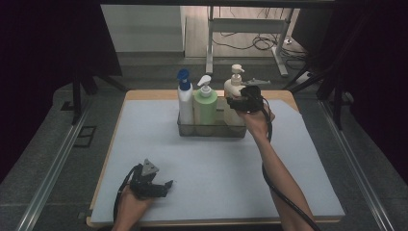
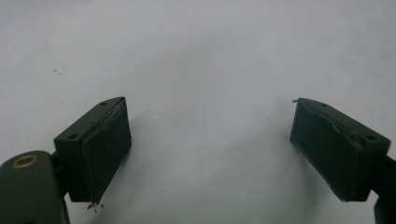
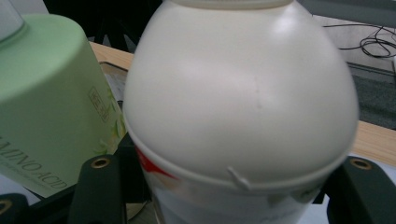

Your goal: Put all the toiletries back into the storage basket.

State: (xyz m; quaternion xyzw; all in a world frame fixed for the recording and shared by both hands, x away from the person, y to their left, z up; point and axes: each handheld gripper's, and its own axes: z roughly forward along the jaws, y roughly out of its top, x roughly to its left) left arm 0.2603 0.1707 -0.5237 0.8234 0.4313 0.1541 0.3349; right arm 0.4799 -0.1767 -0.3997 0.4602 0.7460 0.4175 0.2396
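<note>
Left gripper (image 1: 159,185): rests low on the mat at the near left, its black jaws spread wide with bare mat between them; the pads (image 2: 105,149) are flat, dark and rubbery, frayed at the edges.
Mat (image 1: 211,168): pale grey-blue, smooth and matte, a rectangle covering most of the table top.
Table (image 1: 144,95): light wood, showing as a thin border around the mat.
Basket (image 1: 211,130): a low, dark, see-through rectangular tray at the far middle of the mat; it holds three pump bottles upright in a row, set close together.
Blue-capped bottle (image 1: 185,101): leftmost in the basket, white, slim and tall, with a blue pump head.
Green bottle (image 1: 205,106): middle of the basket, pale green, cylindrical and smooth, with a white pump and a printed label.
Cream bottle (image 3: 238,93): rightmost in the basket, cream plastic with a glossy, rounded, egg-like shoulder and a red patch on its label lower down.
Right gripper (image 1: 246,102): at the basket's right end, jaws on either side of the cream bottle's body and closed on it.
</note>
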